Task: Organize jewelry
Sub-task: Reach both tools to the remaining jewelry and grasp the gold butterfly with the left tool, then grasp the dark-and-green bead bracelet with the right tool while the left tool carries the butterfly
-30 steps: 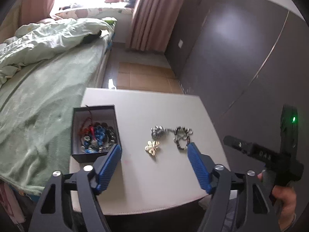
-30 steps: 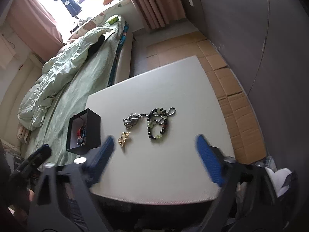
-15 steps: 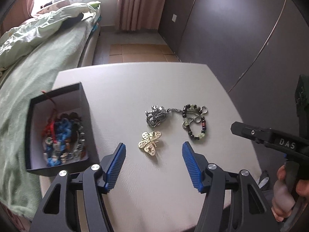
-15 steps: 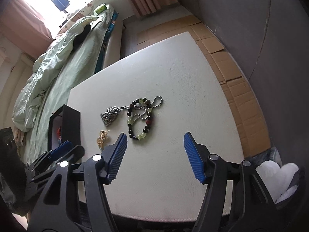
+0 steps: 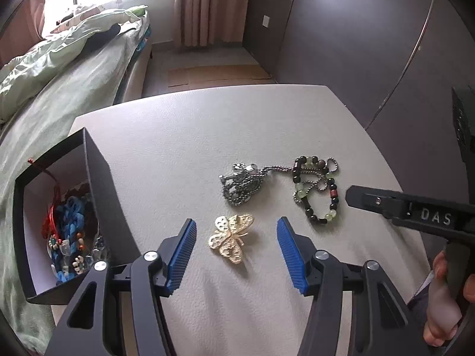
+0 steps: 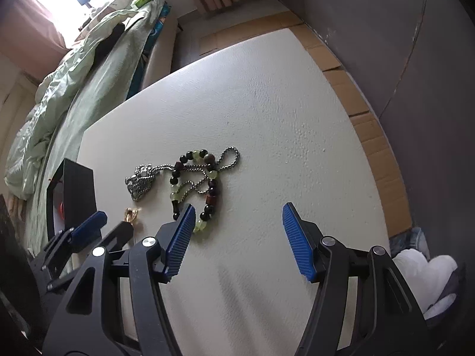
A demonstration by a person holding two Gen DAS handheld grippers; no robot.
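A gold butterfly brooch (image 5: 231, 238) lies on the white table (image 5: 190, 136), between the open blue pads of my left gripper (image 5: 236, 252), which hovers just above it. Behind it lie a silver chain necklace (image 5: 242, 184) and a black-and-green bead bracelet (image 5: 319, 195), partly tangled together. A black box (image 5: 98, 178) at the left holds several blue and red pieces. My right gripper (image 6: 239, 237) is open and empty; the bracelet (image 6: 204, 195) lies just beyond its left pad, and the brooch (image 6: 131, 215) shows partly behind the left gripper.
A bed with a green blanket (image 5: 59, 89) runs along the table's left side. A dark wardrobe wall (image 5: 371, 44) stands to the right. Cardboard (image 6: 371, 124) covers the floor by the table's right edge. A white cloth (image 6: 424, 276) lies at the lower right.
Both grippers have moved forward and lower toward the jewelry. The left gripper now frames the butterfly brooch between its pads; the right one has come close to the bracelet.
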